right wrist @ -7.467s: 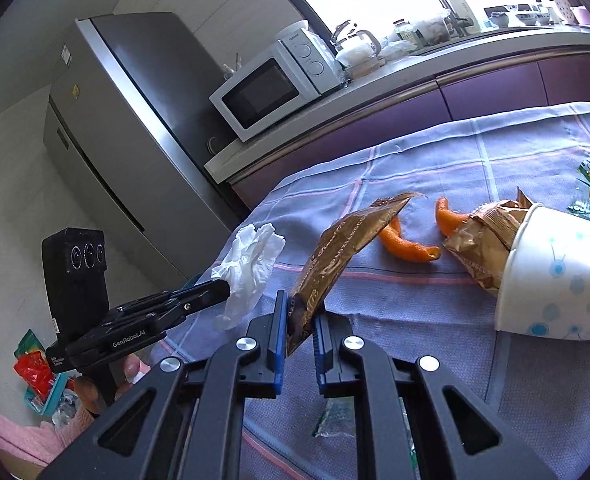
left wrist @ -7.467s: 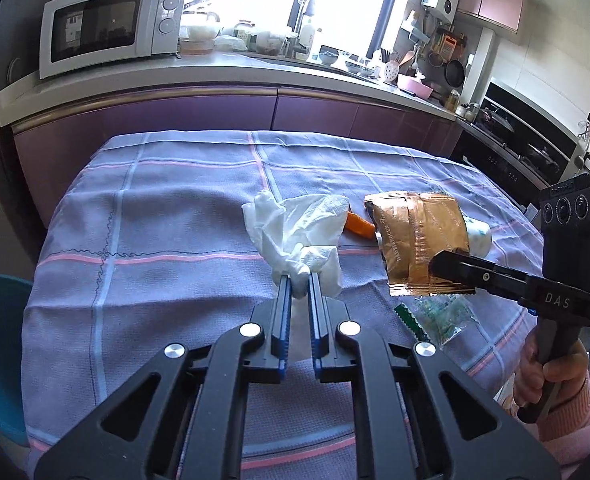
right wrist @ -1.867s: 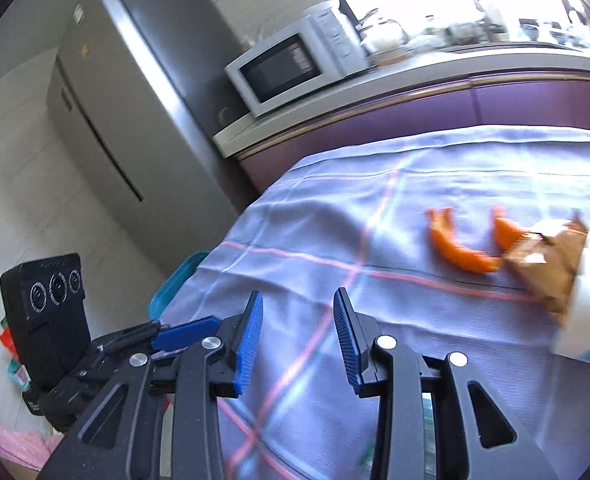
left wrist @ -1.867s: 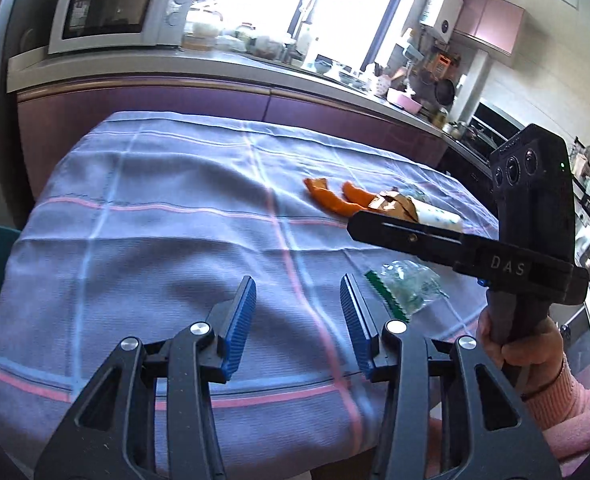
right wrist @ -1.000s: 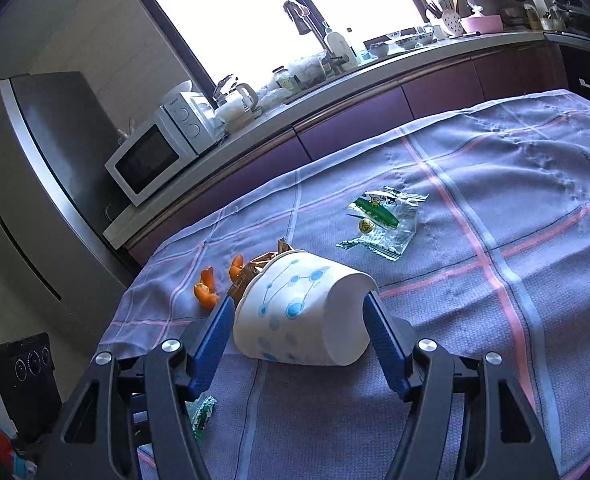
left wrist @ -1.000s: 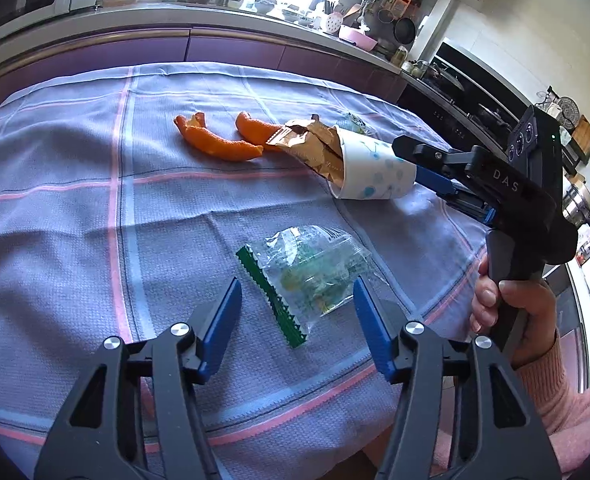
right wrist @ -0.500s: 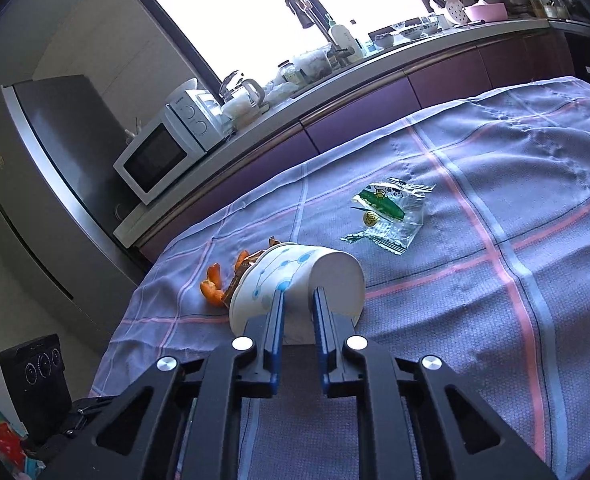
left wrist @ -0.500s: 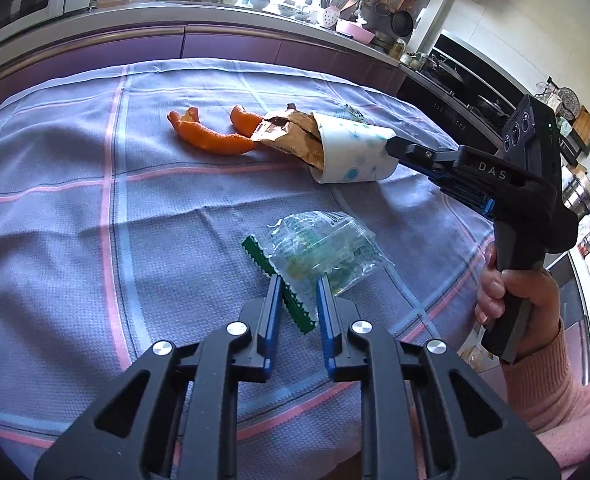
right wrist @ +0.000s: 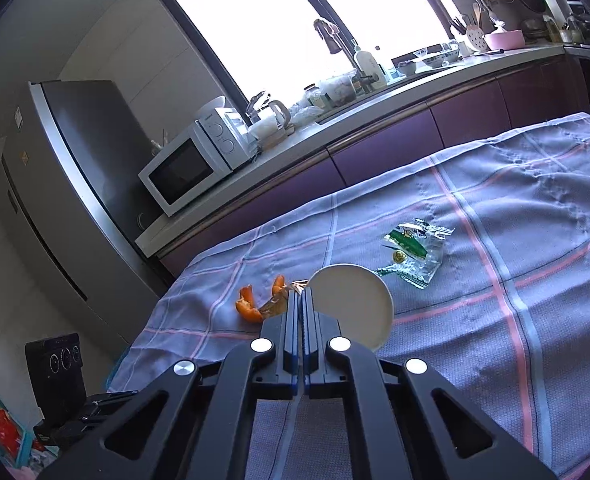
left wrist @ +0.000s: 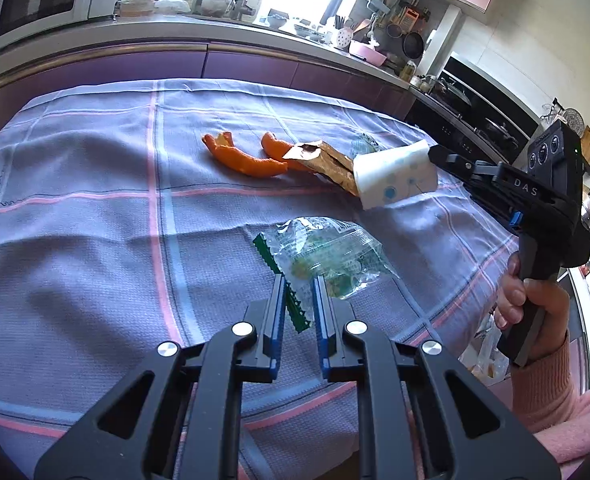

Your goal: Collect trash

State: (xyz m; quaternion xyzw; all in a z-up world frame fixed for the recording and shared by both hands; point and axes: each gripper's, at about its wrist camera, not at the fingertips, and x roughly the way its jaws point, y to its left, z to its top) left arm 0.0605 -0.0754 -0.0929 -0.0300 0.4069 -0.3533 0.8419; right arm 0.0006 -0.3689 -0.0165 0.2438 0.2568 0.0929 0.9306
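Two grabs at once: my left gripper (left wrist: pixel 298 300) pinches the crinkly clear wrapper (left wrist: pixel 327 256) by its green serrated edge, my right gripper (right wrist: pixel 299 312) clamps the paper cup (left wrist: pixel 393 178) by its thin wall. Slick film could slide free; the tilted cup may spill its foil packet (left wrist: pixel 327 160) onto the cloth (left wrist: pixel 95 240).
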